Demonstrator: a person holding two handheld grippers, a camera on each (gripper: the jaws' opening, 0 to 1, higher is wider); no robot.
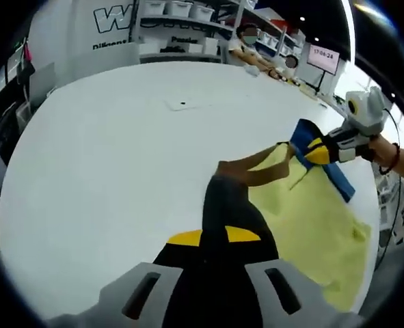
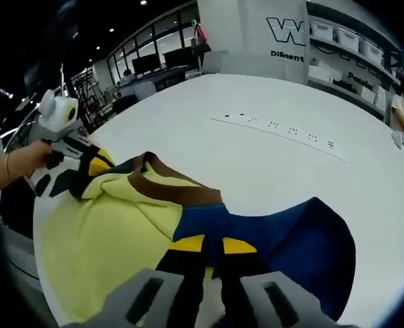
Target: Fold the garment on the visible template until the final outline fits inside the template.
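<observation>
A yellow garment (image 1: 304,219) with a brown neck band (image 1: 263,171) and a blue sleeve (image 1: 338,179) lies bunched on the white table (image 1: 106,171). My left gripper (image 1: 214,237) is shut on a dark brown fold of it, stretched up from the cloth. My right gripper (image 1: 316,152), held by a hand, pinches the blue part. In the right gripper view my right gripper (image 2: 206,244) is shut on the blue sleeve (image 2: 304,246). There the left gripper (image 2: 99,166) grips the garment (image 2: 99,239) by its brown band (image 2: 181,191). No template outline can be made out.
A small marked patch (image 1: 182,104) lies far off on the table, and a row of small dark marks (image 2: 277,126) crosses the tabletop. Shelves with white bins (image 1: 181,8), a seated person (image 1: 246,51) and a screen (image 1: 322,56) stand beyond the table.
</observation>
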